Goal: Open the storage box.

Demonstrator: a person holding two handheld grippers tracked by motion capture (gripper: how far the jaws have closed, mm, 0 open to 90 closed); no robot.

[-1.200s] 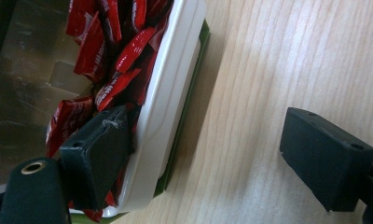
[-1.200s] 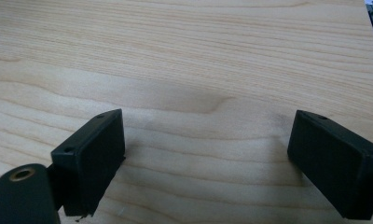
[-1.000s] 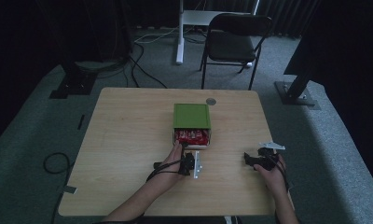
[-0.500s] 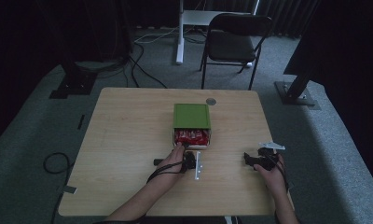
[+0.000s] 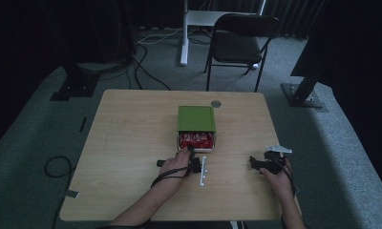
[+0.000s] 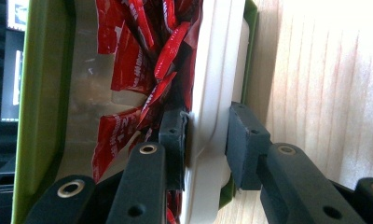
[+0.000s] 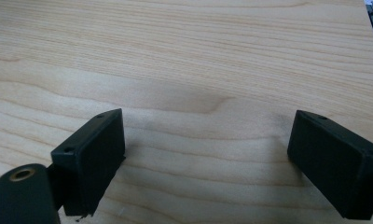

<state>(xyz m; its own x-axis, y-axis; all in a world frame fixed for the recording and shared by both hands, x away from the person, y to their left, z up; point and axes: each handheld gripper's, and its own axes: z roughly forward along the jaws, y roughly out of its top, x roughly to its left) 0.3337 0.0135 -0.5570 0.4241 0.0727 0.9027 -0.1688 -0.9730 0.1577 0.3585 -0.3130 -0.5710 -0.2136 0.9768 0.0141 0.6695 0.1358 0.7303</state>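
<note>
A green box (image 5: pixel 196 118) stands at the table's middle. Its white drawer (image 6: pixel 217 79) is pulled out toward me and holds several red packets (image 6: pixel 128 74). My left gripper (image 5: pixel 191 156) sits at the drawer's front. Its jaws have just been closing and now clamp the drawer's white front wall: one pad is inside among the packets, the other outside, so the left gripper (image 6: pixel 205 140) is shut on that wall. My right gripper (image 5: pixel 257 163) rests to the right, well apart from the box. Its jaws stand wide apart over bare wood, and nothing lies between the right gripper's (image 7: pixel 205 144) pads.
A small round grey disc (image 5: pixel 216 103) lies on the table (image 5: pixel 132 133) just behind the box, to its right. A black chair (image 5: pixel 241 40) stands beyond the far edge. Cables run over the floor at the left.
The left hand stays at the drawer's front with hardly any shift. The right hand and its gripper have not moved.
</note>
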